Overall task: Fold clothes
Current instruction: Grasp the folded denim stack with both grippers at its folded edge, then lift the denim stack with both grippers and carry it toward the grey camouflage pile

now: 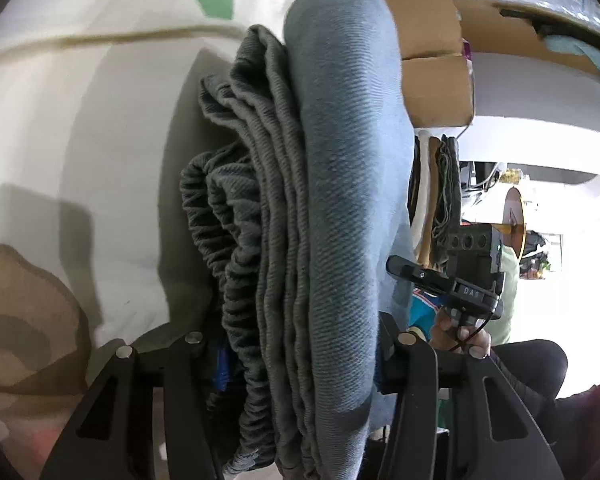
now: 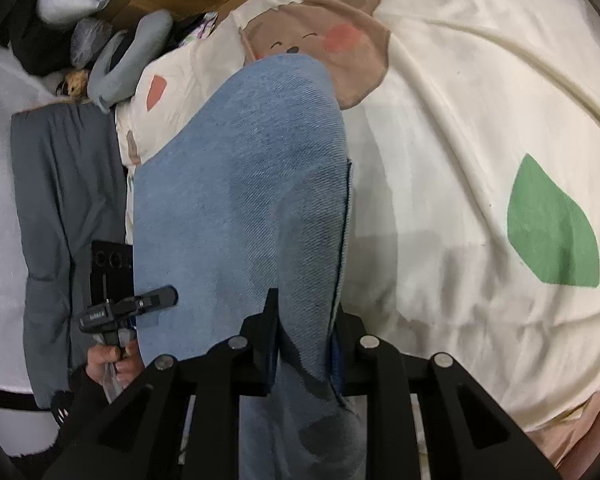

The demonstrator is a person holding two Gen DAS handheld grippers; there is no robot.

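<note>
Above the cream bed cover hangs a folded pair of blue jeans — left gripper and right gripper each have jaws clamped on the denim.

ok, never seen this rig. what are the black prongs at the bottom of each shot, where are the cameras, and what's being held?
No robot here: a person holds a two-finger gripper in each hand, with a fisheye camera on each looking along its fingers. The black prongs are those fingers.

Left wrist view: the left gripper is clamped on a thick folded bundle of blue denim with grey elastic-edged layers. The other handheld gripper shows at the right.

Right wrist view: the right gripper pinches the same blue denim garment, which hangs over a cream bedsheet printed with a brown bear and green leaf. A grey padded mat lies at the left.
</note>
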